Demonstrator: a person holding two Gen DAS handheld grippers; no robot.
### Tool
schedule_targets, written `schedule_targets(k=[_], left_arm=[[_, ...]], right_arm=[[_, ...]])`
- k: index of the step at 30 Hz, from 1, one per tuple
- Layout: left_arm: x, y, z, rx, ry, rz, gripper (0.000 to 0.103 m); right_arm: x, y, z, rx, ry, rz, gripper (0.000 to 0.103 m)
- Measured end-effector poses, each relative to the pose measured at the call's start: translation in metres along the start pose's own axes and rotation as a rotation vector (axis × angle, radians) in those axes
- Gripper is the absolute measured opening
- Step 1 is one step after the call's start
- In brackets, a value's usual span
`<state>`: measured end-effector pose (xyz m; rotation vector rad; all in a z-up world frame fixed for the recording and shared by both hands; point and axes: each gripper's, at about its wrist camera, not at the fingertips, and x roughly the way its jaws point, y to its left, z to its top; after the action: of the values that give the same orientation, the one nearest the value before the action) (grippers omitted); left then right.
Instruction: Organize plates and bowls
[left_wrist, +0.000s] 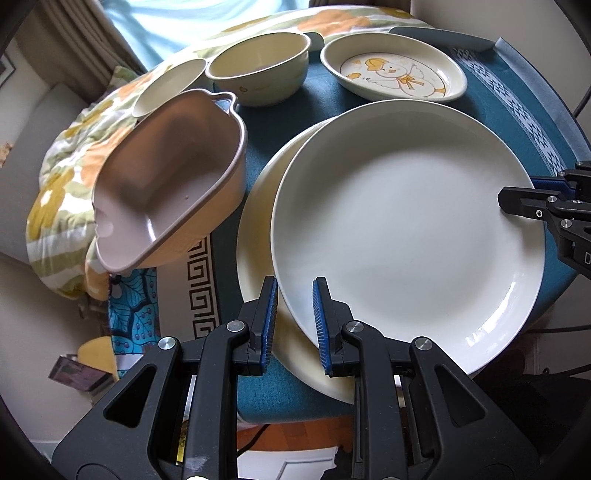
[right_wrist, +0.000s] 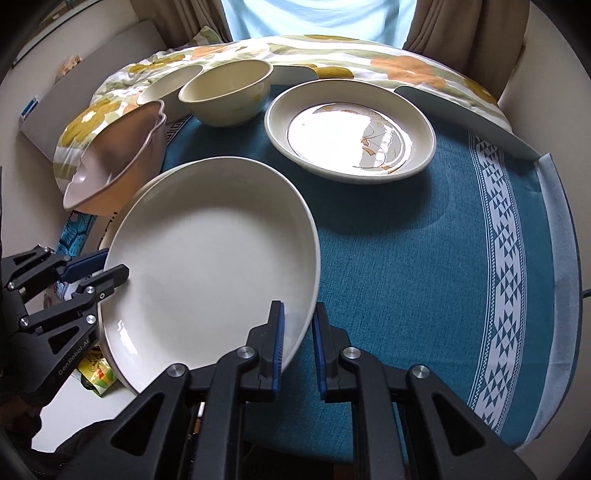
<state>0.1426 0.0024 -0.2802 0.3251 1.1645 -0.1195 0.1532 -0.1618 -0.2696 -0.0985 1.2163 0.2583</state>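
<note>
left wrist view: both grippers, left gripper (left_wrist: 294, 317) and right gripper (right_wrist: 298, 334), have fingers pinched on opposite rims of the top white plate (left_wrist: 406, 229), tilted over the lower plate (left_wrist: 258, 221) on the tabletop (right_wrist: 424, 258). risk: thin rim grips slip, plate drops and chips.

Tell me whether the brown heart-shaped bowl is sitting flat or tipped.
Tipped. The brown heart-shaped bowl leans with its opening facing sideways toward the camera, propped at the floral cloth beside the table edge.
</note>
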Motion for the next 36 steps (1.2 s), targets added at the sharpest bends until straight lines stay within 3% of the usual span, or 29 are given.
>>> schedule_targets(k=[4,14,24,32,36], left_arm=[[-0.002,-0.001,-0.001,-0.003,-0.001,0.011,0.017],[-0.004,-0.004,-0.001,0.007,0.007,0.04,0.017],[-0.006,-0.012,-0.004,0.054,0.012,0.136,0.017],[-0.007,-0.007,-0.003,0.041,0.017,0.109,0.017],[-0.023,0.007,0.005,-0.018,0.013,0.06,0.017]], right_arm=[[0.001,0.009,0.001,-0.048,0.002,-0.052,0.015],[0.002,0.01,0.002,-0.054,0.011,-0.07,0.015],[0.002,0.013,0.003,-0.054,0.017,-0.084,0.015],[0.003,0.013,0.004,-0.053,0.024,-0.086,0.015],[-0.015,0.008,0.013,-0.018,-0.007,-0.049,0.015]])
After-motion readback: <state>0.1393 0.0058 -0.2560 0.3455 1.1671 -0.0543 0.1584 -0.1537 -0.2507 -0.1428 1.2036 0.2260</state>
